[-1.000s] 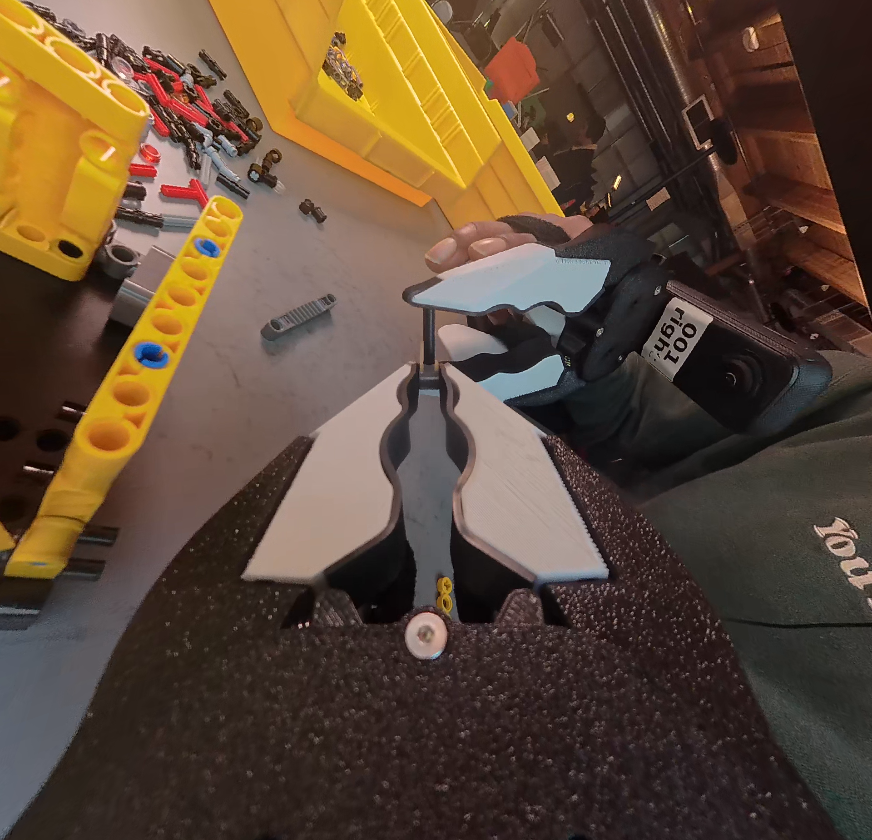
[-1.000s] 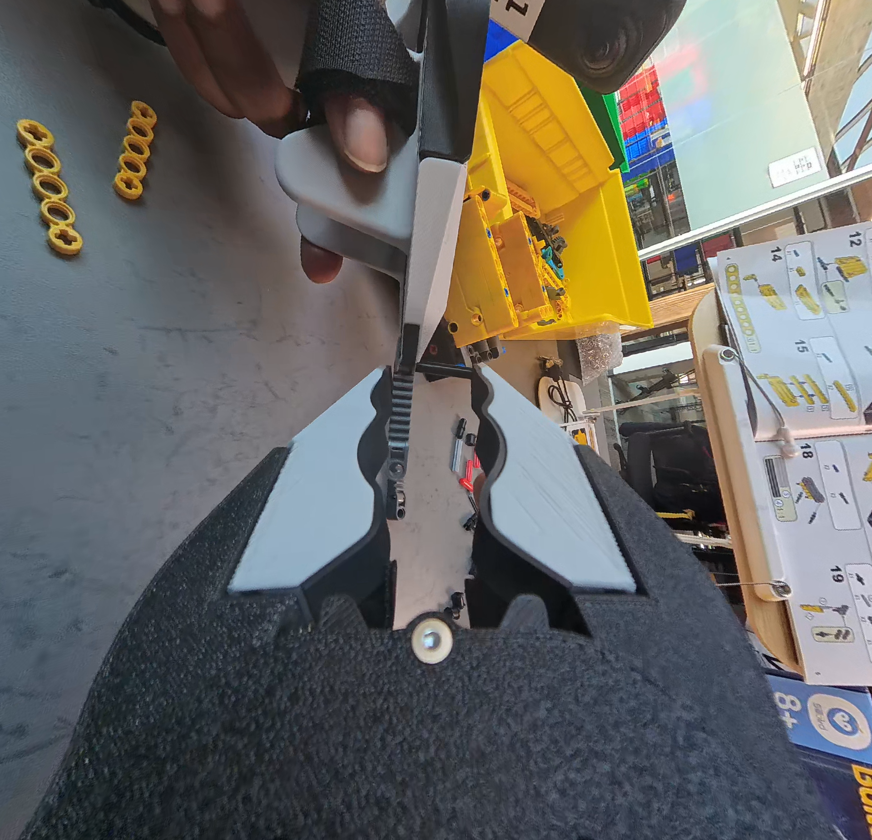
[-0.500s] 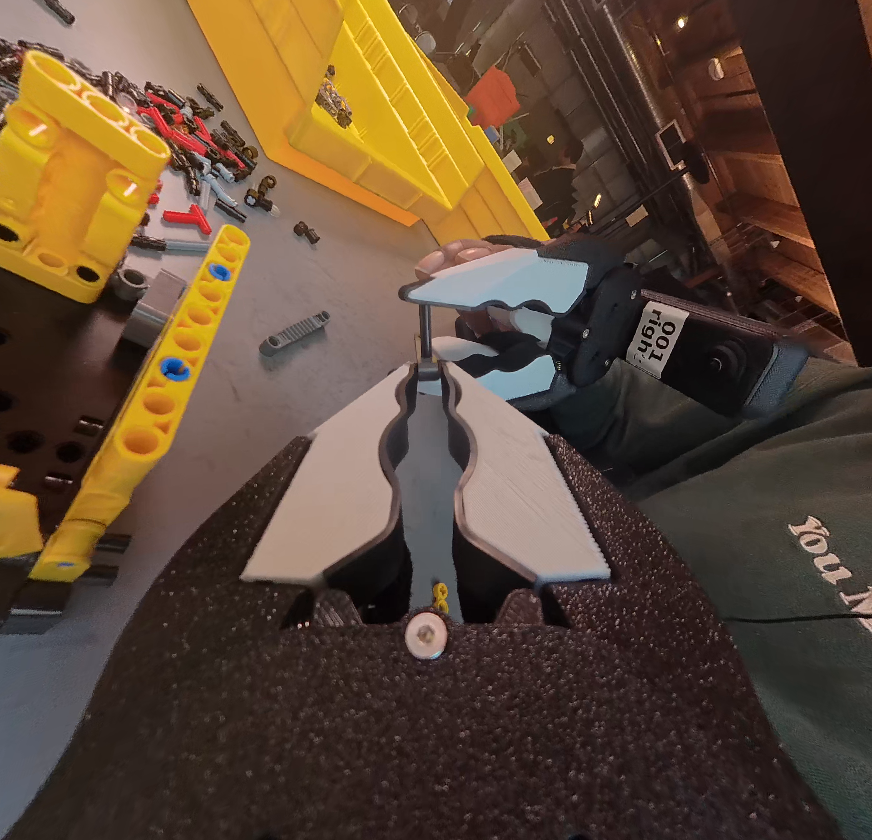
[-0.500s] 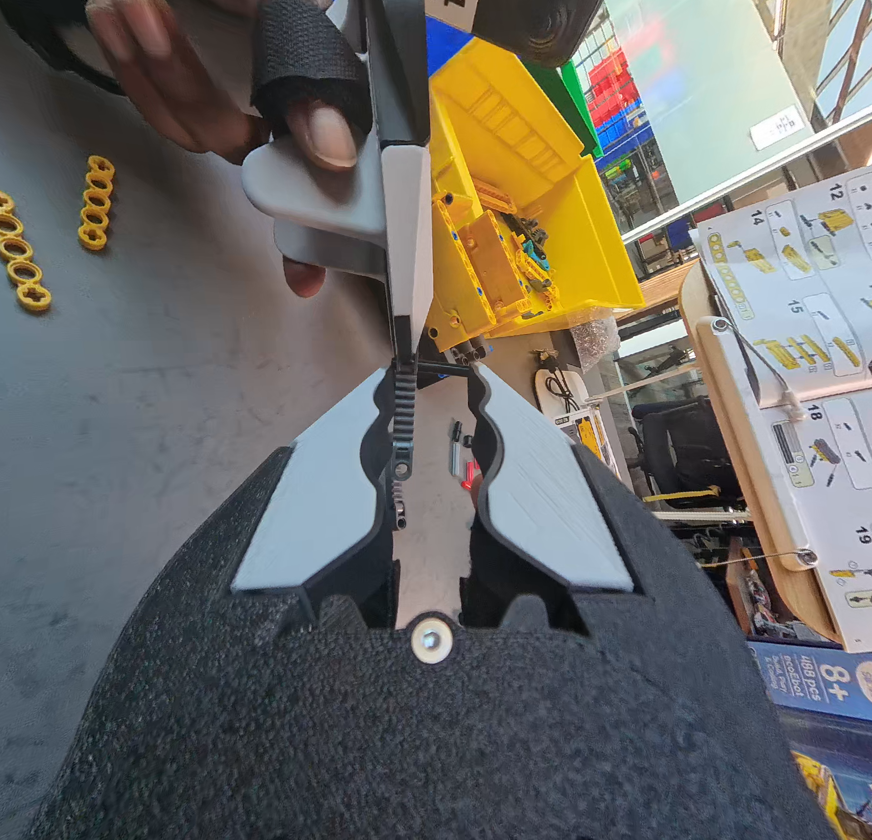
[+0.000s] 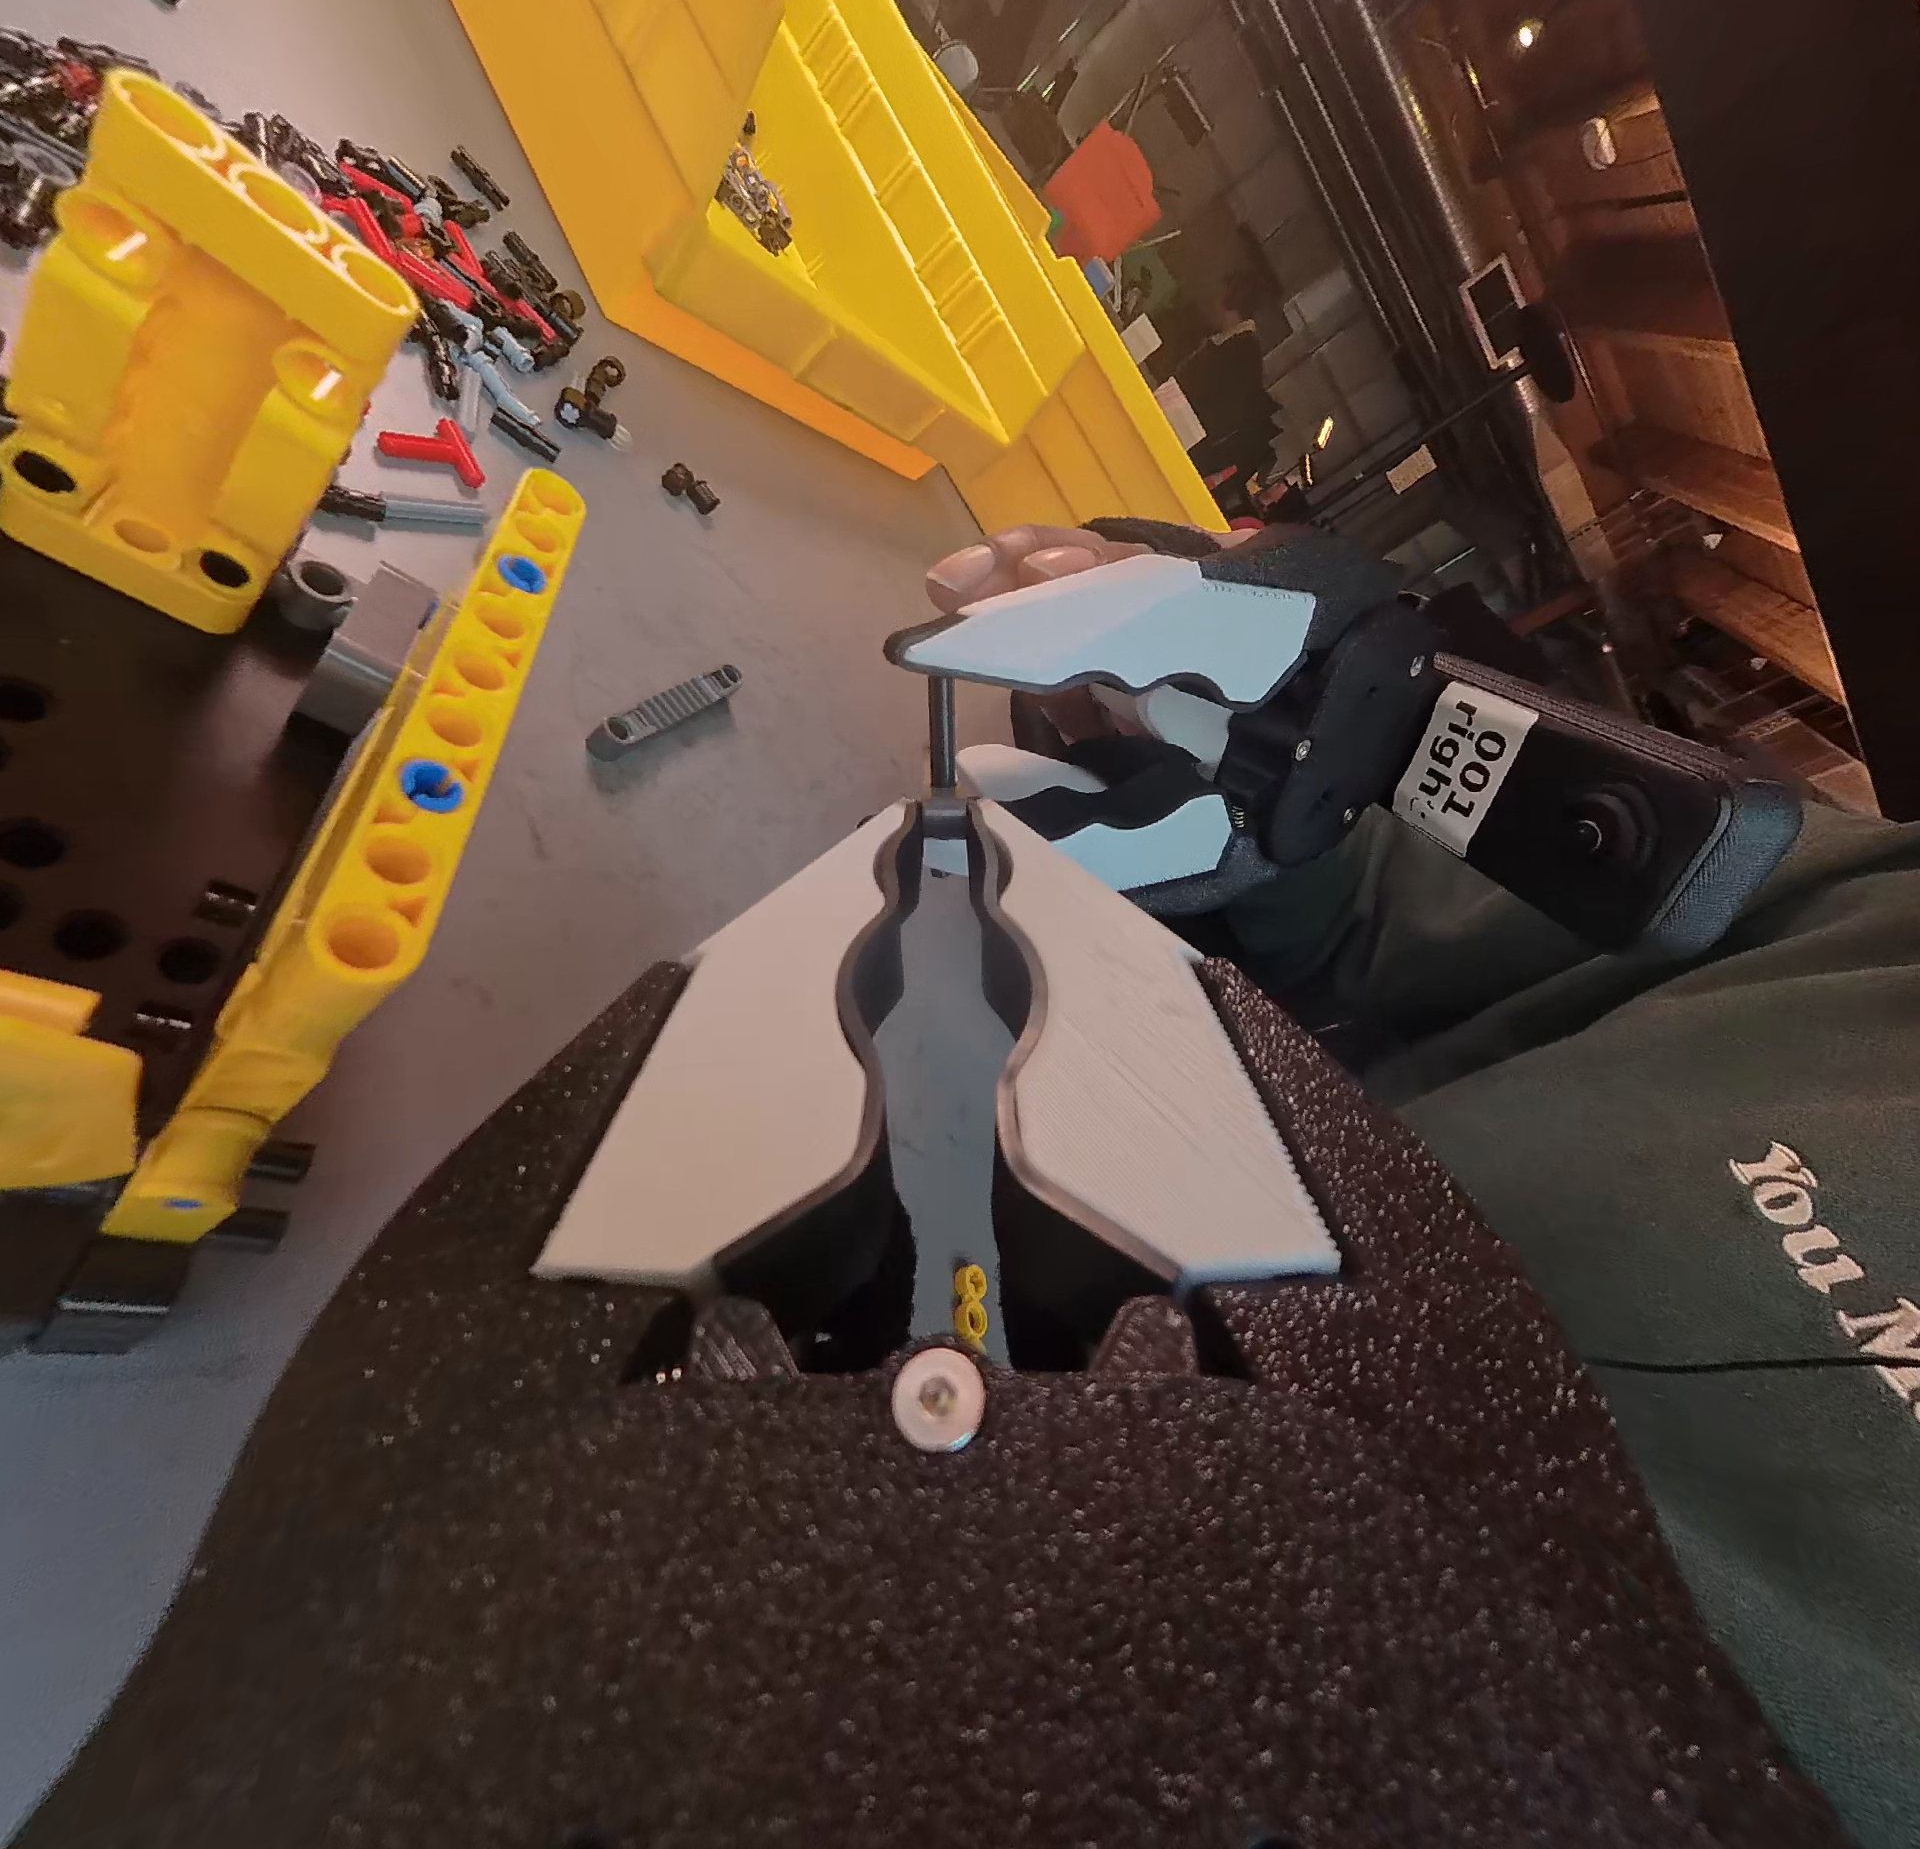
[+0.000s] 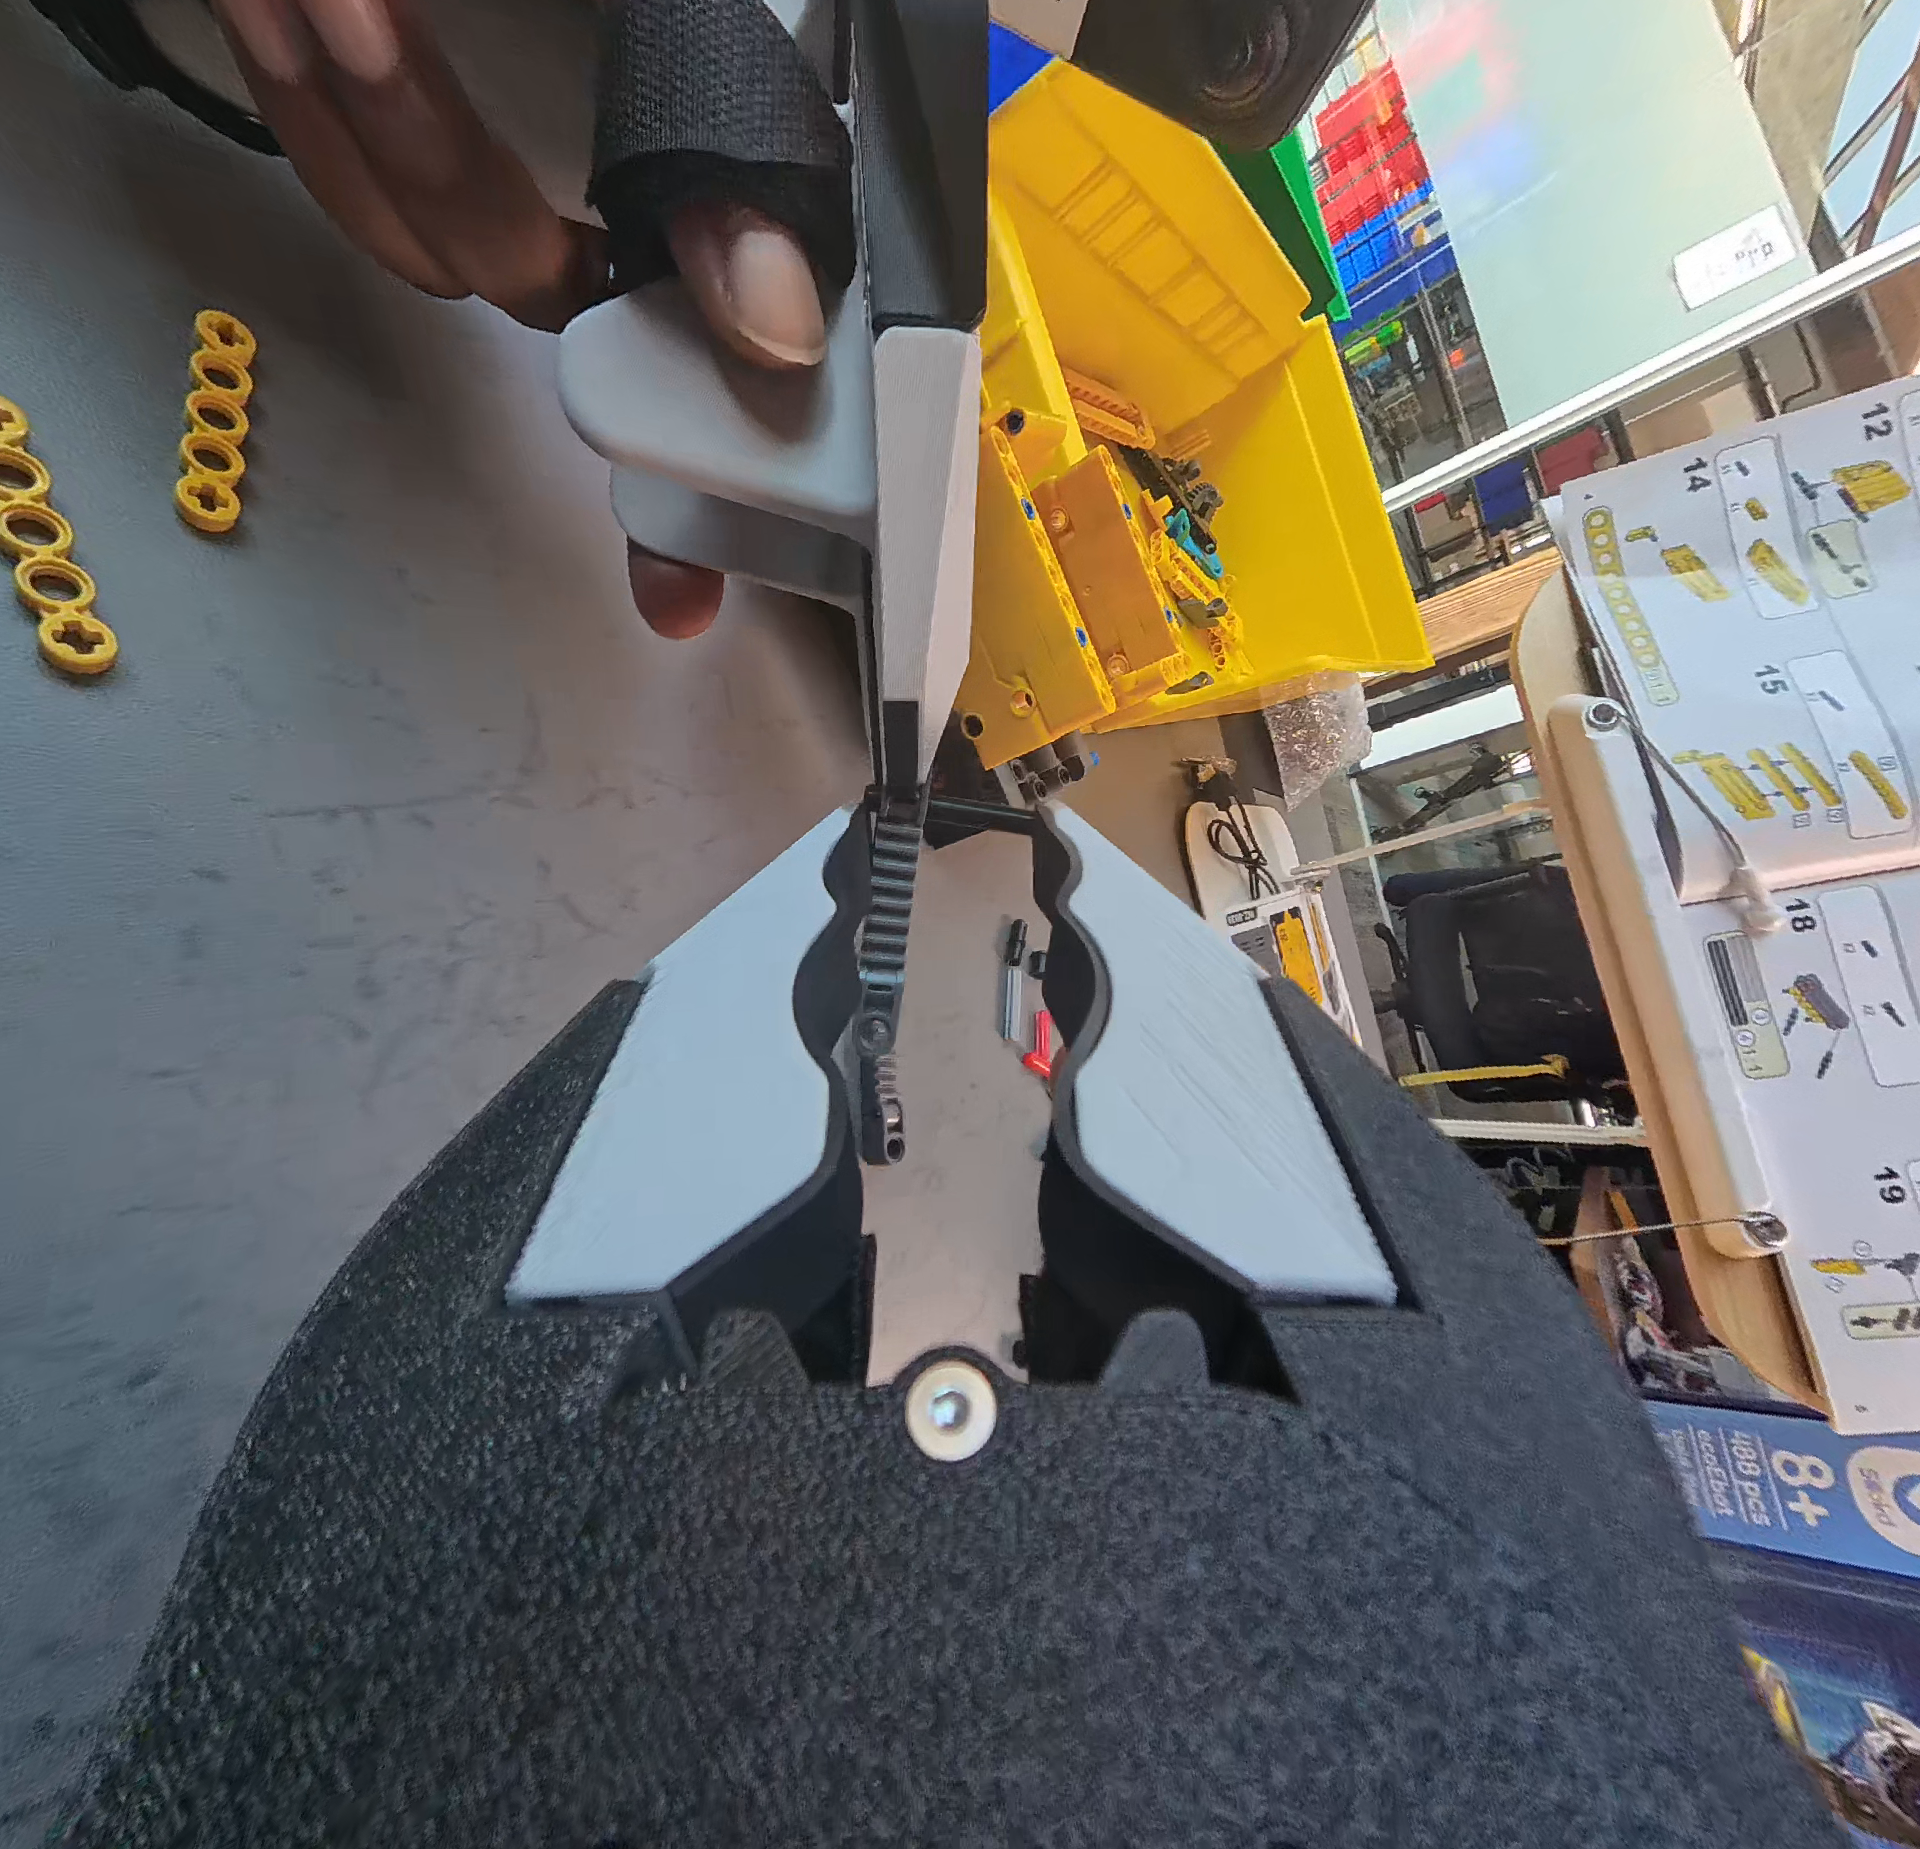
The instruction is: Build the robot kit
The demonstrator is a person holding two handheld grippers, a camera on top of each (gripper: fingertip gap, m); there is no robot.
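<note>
My left gripper point(image 5: 943, 825) is shut on one end of a dark grey toothed rack point(image 6: 885, 968). In the right wrist view it comes down from the top, its tip point(image 6: 909, 729) on the rack. My right gripper point(image 6: 951, 817) is closed to a narrow gap, and the rack lies along its left finger. A short black pin point(image 6: 982, 814) spans between its fingertips and meets the rack's end. In the left wrist view the right gripper point(image 5: 935, 708) reaches in from the right, with the pin point(image 5: 942, 734) upright between its fingers. A hand holds each gripper.
On the grey table lie a second toothed rack point(image 5: 665, 710), a long yellow beam with blue pins point(image 5: 447, 760), a yellow block assembly point(image 5: 197, 376) and a pile of small parts point(image 5: 457, 241). Yellow bins point(image 5: 831, 241) stand behind. Yellow links point(image 6: 213, 428) and an instruction booklet point(image 6: 1766, 760) flank the grippers. Less than 4 cm separates the two grippers' tips.
Both grippers keep their grips and stay joined at the rack and pin. The pair has drifted a little over the table, and the left gripper looms larger in the right view.
</note>
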